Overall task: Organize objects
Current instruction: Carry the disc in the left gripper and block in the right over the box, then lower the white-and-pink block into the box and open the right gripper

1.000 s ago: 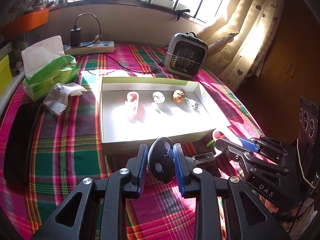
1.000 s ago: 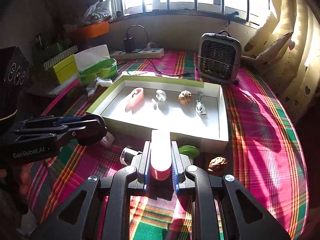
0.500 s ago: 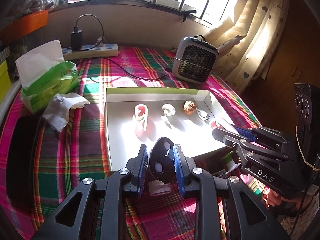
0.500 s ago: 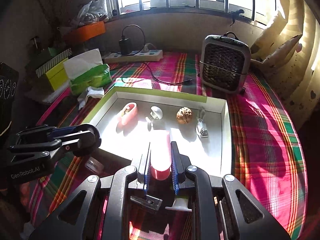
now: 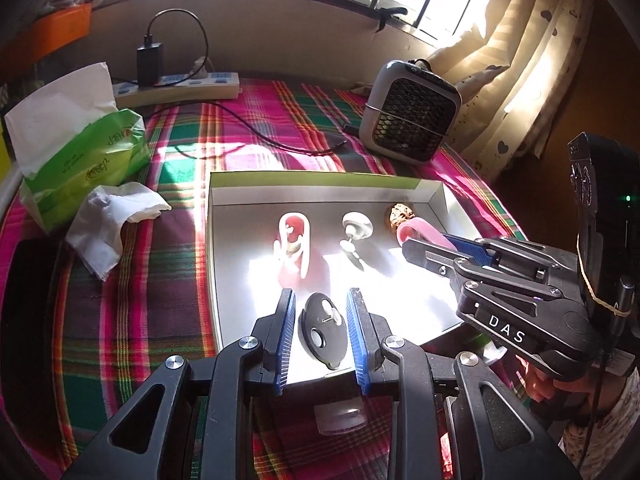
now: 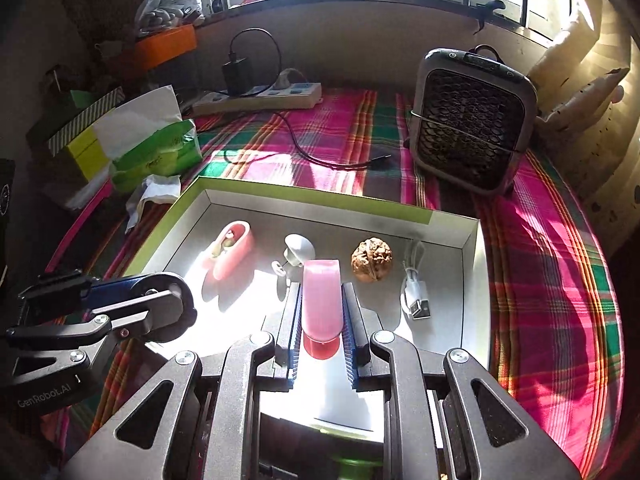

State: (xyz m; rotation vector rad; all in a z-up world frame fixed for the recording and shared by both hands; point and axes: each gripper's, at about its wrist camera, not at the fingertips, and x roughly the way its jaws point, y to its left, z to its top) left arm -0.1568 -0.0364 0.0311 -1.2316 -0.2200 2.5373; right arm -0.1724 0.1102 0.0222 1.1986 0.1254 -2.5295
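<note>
Loosely around black disc point(image 5: 321, 334), hand-held gripper point(image 5: 320, 334).

— What are we resting everything on?

— We see a table under a pink and green plaid cloth point(image 5: 168, 280).

— And directly on it?

— At frame centre, 1 shallow white tray point(image 5: 211, 248). Upper left, 1 green tissue pack point(image 5: 86, 160) with a crumpled tissue point(image 5: 108, 220) beside it. At the top, 1 power strip point(image 5: 176, 87); upper right, 1 small heater point(image 5: 412, 112). A black cable point(image 5: 256, 128) trails between them.
</note>
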